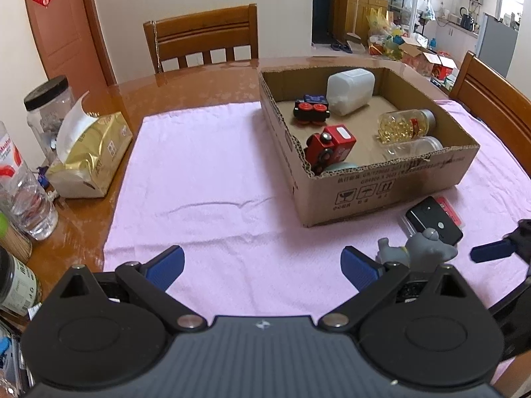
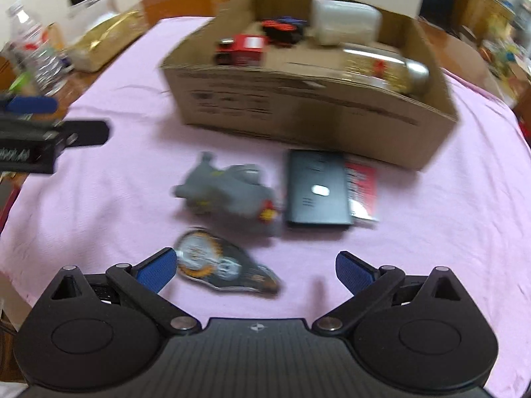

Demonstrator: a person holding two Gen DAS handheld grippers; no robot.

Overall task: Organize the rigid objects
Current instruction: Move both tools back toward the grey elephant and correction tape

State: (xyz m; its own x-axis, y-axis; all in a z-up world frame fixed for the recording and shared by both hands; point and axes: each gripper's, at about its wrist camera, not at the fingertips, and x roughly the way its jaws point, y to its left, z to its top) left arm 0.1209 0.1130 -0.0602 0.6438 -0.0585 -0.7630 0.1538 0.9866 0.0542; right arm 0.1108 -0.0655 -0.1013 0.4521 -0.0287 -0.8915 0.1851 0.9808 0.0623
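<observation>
Your left gripper (image 1: 262, 267) hangs low over the table, jaws spread wide, nothing between the blue pads (image 1: 167, 265). Your right gripper (image 2: 255, 268) sits level beside it, jaws equally wide, empty. Each shows at the edge of the other's view.

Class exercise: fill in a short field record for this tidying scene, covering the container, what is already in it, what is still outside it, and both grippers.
container: cardboard box on pink cloth
inside: red toy truck, black toy train, white jug, capsule bottle, clear jar
outside: grey toy, black device, red packet, correction tape
left gripper: open, empty
right gripper: open, empty
</observation>
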